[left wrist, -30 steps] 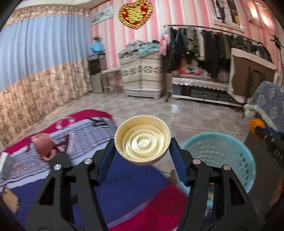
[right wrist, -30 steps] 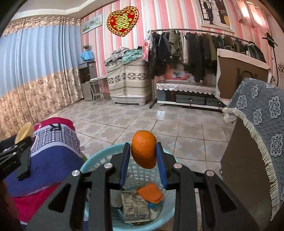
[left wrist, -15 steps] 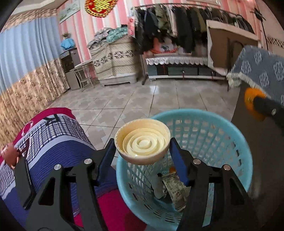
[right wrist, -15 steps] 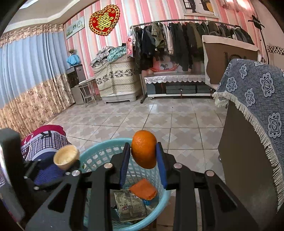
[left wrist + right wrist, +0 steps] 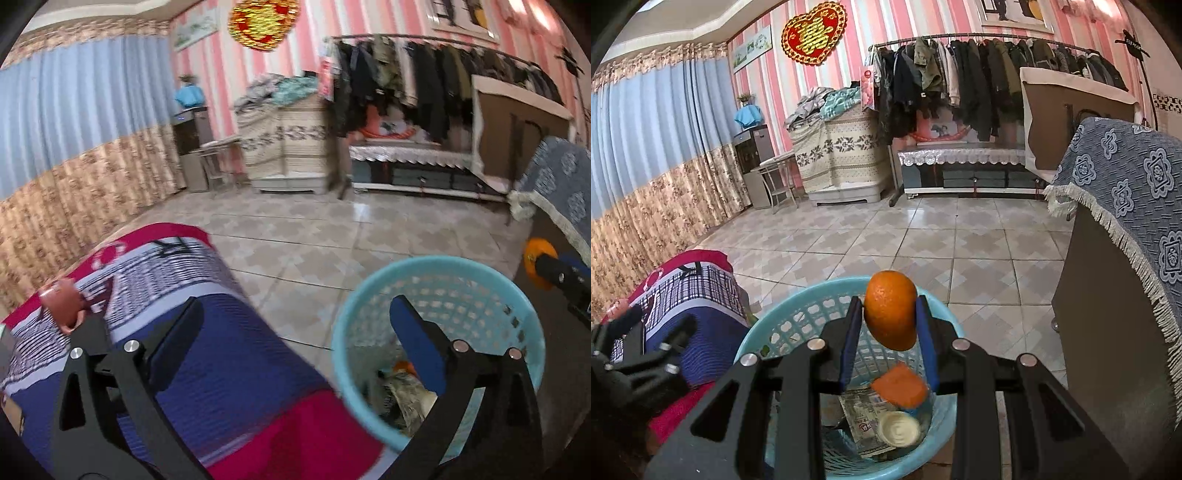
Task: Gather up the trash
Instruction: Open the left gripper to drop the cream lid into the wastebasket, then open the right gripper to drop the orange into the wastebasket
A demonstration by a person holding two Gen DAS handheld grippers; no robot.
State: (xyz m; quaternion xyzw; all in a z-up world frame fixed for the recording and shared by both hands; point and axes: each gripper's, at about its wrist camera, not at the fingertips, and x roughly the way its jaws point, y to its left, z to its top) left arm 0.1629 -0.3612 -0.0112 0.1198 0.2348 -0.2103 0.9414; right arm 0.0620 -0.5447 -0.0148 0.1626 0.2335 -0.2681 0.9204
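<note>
A light blue plastic basket stands on the tiled floor beside the bed; it also shows in the right wrist view. Inside lie a cream round lid, an orange scrap and printed paper. My left gripper is open and empty, spanning the bed edge and the basket's left rim. My right gripper is shut on an orange peel piece, held above the basket; the peel also shows at the right edge of the left wrist view.
A bed with a blue, red and checked blanket lies left of the basket, with a pink cup on it. A dark cabinet under a blue patterned cloth stands to the right. A clothes rack lines the far wall.
My left gripper opened and the cream lid dropped into the basket. The left gripper then swung left toward the bed. The right gripper kept holding the orange peel over the basket.
</note>
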